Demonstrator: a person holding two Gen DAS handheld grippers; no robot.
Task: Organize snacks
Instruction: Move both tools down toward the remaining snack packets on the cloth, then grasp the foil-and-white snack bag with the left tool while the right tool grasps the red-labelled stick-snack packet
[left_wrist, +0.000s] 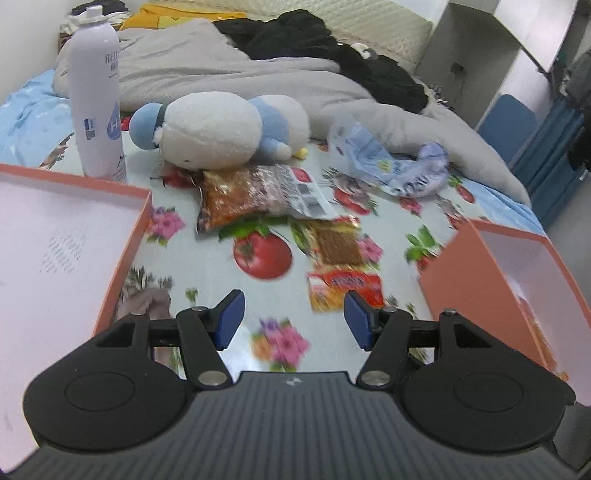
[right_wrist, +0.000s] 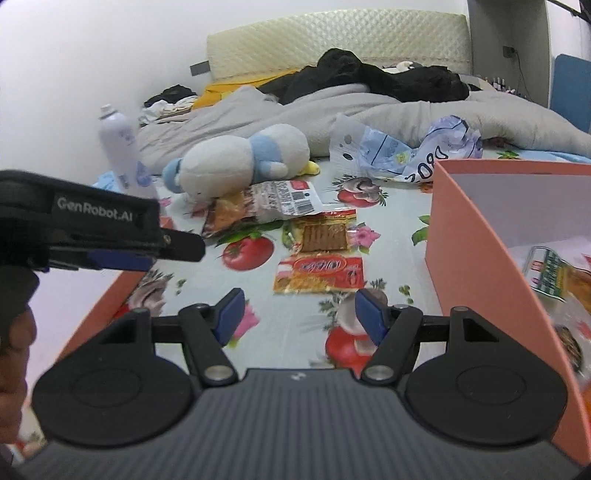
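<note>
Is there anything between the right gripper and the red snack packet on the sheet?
Nothing visible. The right gripper is open, and only bare flowered sheet lies between it and the red packet. The orange box stands off to the right, clear of that path.

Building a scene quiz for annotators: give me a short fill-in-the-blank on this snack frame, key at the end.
1. Both the left gripper and the right gripper are ____, with nothing between their pads.
2. The plush toy rests partly on the ____ snack packet.
3. The red wafer packet lies on the bedsheet, ____ the salmon-pink box.
4. The white spray can stands ____.

Missing words: open; clear; outside; upright
</note>
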